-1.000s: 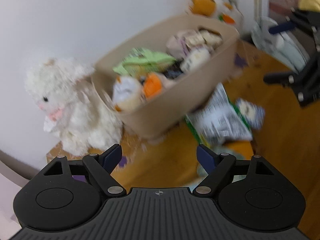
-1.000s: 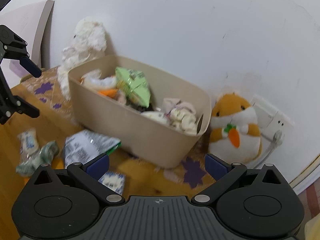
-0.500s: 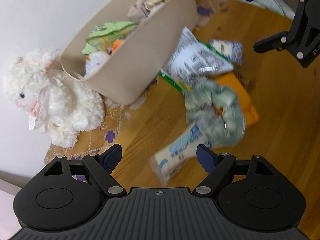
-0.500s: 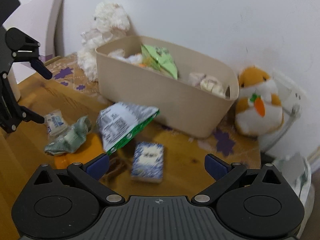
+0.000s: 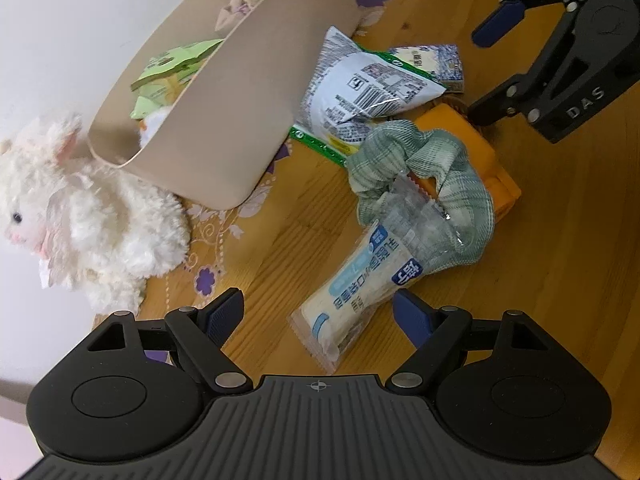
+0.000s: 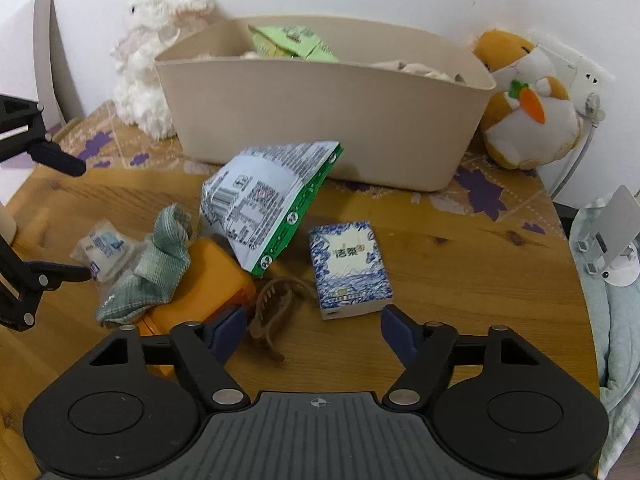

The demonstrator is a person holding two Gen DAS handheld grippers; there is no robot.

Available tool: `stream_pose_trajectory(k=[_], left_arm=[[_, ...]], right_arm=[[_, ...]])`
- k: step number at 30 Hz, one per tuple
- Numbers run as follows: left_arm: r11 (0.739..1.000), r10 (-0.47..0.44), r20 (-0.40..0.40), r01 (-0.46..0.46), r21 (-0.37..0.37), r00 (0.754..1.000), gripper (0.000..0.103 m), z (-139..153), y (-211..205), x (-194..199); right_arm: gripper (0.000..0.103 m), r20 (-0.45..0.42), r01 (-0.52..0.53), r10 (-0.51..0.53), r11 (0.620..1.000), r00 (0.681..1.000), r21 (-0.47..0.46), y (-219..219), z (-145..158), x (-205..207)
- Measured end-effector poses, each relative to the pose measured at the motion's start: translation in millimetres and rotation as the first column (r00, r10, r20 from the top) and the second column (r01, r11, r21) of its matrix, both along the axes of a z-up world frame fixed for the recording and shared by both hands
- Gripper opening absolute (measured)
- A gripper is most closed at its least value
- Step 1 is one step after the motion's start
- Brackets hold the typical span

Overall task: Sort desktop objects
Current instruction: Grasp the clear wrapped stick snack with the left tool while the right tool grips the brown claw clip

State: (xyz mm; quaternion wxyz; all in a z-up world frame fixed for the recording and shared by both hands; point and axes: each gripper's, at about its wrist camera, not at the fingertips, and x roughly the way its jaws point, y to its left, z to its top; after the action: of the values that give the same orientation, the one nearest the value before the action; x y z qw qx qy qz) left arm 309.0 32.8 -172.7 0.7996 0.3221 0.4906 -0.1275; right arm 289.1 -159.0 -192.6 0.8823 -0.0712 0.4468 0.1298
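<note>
A beige bin point(image 6: 328, 120) point(image 5: 240, 112) with packets inside stands at the back of the wooden table. In front of it lie a white-and-green snack bag point(image 6: 264, 208) point(image 5: 360, 96), a blue-and-white tissue pack point(image 6: 350, 270) point(image 5: 432, 62), a green cloth point(image 6: 156, 268) point(image 5: 424, 168) over an orange box point(image 6: 208, 284) point(image 5: 480, 152), a brown hair claw point(image 6: 276, 308) and a clear bread packet point(image 5: 360, 284) point(image 6: 102, 248). My left gripper point(image 5: 318, 310) is open just above the bread packet. My right gripper point(image 6: 310, 330) is open, near the hair claw and tissue pack.
A white plush lamb point(image 5: 76, 220) point(image 6: 156, 44) sits left of the bin. An orange hamster plush point(image 6: 528, 100) sits at its right by a wall socket point(image 6: 576, 76). A pale cloth bundle with a stand point(image 6: 612, 264) lies off the table's right edge.
Both grippers have tilted down and moved closer to the pile on the table. The left one now hangs over the bread packet; the right one over the hair claw and tissue pack.
</note>
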Motion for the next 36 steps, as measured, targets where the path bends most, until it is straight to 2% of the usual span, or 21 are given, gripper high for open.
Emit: stream_pose_trajectory(k=[3,7,11,16,18,19,20,21,23,24,29,36], left_arm=[[1.000,-0.027,-0.010,0.027,-0.001,1.000,0.083,-5.0,-3.2,4.3],[0.997,-0.070,-0.012,0.070,0.008,0.997,0.083,-12.0,-7.8,10.2],[0.997,-0.071,-0.013,0.071,0.002,0.997,0.083,-16.6,-9.7,16.3],[0.998,-0.069,-0.020,0.069,0.003,0.997,0.083,-22.5,-8.8,17.7],[0.998,-0.067,-0.018,0.067,-0.009,0.998,0.083,-22.4,-7.5,18.7],[0.998,-0.060,-0.021,0.060,-0.015,0.998,0.082,-22.2,-6.8,19.6],[0.998,-0.054,-0.027,0.053,-0.030,0.998,0.076,-21.4,-5.9,20.0],[0.998,-0.050,-0.036,0.048,-0.049,0.998,0.064,-20.3,-5.1,20.5],[0.996,-0.034,-0.058,0.029,-0.079,0.998,0.048,-18.9,-5.0,21.2],[0.997,-0.030,-0.058,0.025,-0.078,0.998,0.047,-18.8,-5.5,20.6],[0.998,-0.027,-0.061,0.024,-0.056,0.998,0.037,-19.1,-8.3,15.8],[0.995,0.024,-0.062,-0.030,-0.090,0.998,0.031,-10.0,-4.9,4.0]], right_arm=[[0.070,-0.014,0.002,-0.002,1.000,1.000,0.012,2.5,-2.6,3.0],[0.056,-0.028,-0.020,0.020,1.000,0.999,0.001,9.2,-2.9,7.1],[0.055,-0.054,0.016,-0.014,0.999,0.998,0.028,5.3,-5.4,5.7],[0.053,-0.050,-0.030,0.030,1.000,0.998,0.003,6.2,-8.9,8.3],[0.048,-0.057,-0.043,0.043,0.999,0.997,-0.002,7.0,-10.4,10.7],[0.041,-0.064,-0.048,0.048,0.999,0.997,-0.002,7.2,-11.8,11.3],[0.036,-0.073,-0.047,0.047,0.999,0.996,-0.001,7.4,-13.1,11.5],[0.033,-0.073,-0.041,0.041,0.999,0.996,0.004,6.7,-13.7,10.9],[0.022,-0.071,-0.039,0.039,0.999,0.997,0.006,6.1,-13.9,8.9],[0.018,-0.071,-0.043,0.043,0.999,0.997,0.003,6.3,-13.7,7.3],[0.018,-0.078,-0.041,0.041,0.999,0.996,0.007,2.0,-13.5,-0.7],[0.018,-0.063,-0.022,0.024,1.000,0.998,0.020,-13.2,-8.0,-14.6]])
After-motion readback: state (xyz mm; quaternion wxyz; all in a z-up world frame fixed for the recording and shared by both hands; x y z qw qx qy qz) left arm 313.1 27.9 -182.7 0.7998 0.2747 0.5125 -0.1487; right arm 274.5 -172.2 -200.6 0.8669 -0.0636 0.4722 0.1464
